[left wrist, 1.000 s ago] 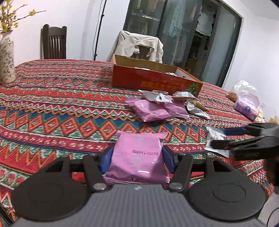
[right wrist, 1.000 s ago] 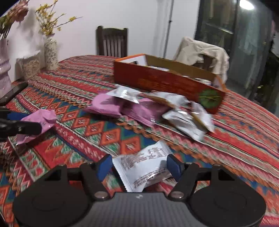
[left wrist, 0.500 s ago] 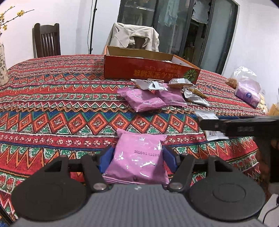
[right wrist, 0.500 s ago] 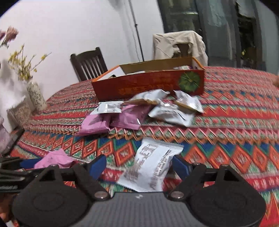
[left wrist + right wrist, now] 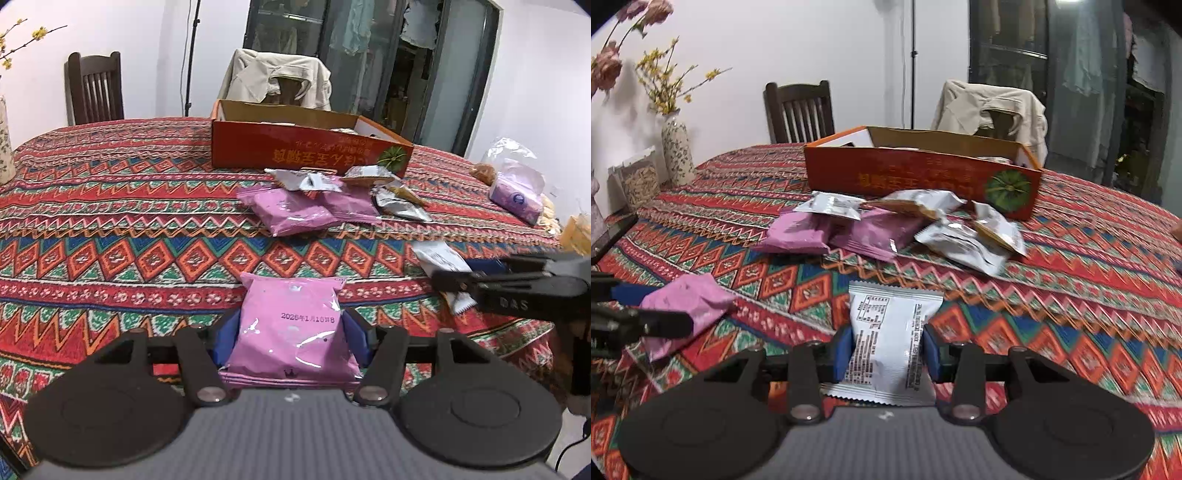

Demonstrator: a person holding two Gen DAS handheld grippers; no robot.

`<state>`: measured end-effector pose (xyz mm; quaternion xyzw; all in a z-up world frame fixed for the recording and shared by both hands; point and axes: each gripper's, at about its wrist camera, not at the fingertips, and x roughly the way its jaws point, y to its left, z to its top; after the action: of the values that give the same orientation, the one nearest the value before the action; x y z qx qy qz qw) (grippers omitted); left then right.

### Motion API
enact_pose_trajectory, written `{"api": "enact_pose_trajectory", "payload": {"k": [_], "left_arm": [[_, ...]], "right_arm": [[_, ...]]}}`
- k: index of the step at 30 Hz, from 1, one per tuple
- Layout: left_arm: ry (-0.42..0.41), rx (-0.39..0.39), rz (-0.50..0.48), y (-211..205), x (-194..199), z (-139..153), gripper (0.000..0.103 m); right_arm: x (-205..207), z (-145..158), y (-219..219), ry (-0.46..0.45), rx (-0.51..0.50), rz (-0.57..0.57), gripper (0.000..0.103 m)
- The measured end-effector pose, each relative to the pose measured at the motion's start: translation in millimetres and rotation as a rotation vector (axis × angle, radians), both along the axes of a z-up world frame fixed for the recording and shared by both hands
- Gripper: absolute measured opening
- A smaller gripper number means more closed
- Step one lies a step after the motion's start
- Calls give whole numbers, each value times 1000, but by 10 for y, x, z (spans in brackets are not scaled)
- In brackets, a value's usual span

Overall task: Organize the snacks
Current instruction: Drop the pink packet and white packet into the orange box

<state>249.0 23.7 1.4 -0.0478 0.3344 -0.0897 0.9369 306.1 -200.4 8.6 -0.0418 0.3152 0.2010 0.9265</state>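
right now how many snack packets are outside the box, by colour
pink packets: 3
silver packets: 5
total: 8
packets inside the box are too hidden to count

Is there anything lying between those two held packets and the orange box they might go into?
Yes. A loose heap of pink and silver packets lies on the tablecloth right against the orange box's near wall, between it and the pink packet and white packet. Above the heap, nothing visible blocks the way.
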Motion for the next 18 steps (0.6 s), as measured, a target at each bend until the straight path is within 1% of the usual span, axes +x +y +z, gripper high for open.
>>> {"api": "enact_pose_trajectory", "payload": {"k": [3,5,8,10,11,13,14,16,17,18], "left_arm": [[6,-20,-11,-3,60,24,61],[-7,-51,-28,24,119,93,61],[-54,-137,-61,136,299,294,61],[-108,-150,-66,198,511,472,61],[-137,-143,-65,222,637,563,61],[-180,-119,-46,258,966,745,61],[-191,-105,-38,268,1149,824,61],[-204,-108,-28,292,1578,949,61],[-206,-110,-37,301,1786,974,61],[-206,-104,-21,300,2016,973,61]], "right_arm": [[-101,14,-184,14,33,-27,40],[-140,30,-297,17,50,-47,40],[-103,122,-464,7,100,-59,40],[15,217,-586,-7,146,-47,39],[106,278,-635,-18,159,-45,40],[299,439,-679,-66,148,-38,40],[420,547,-690,-99,141,-26,40],[708,738,-704,-142,150,7,40],[898,822,-706,-149,165,27,40],[1101,883,-701,-144,182,46,40]]}}
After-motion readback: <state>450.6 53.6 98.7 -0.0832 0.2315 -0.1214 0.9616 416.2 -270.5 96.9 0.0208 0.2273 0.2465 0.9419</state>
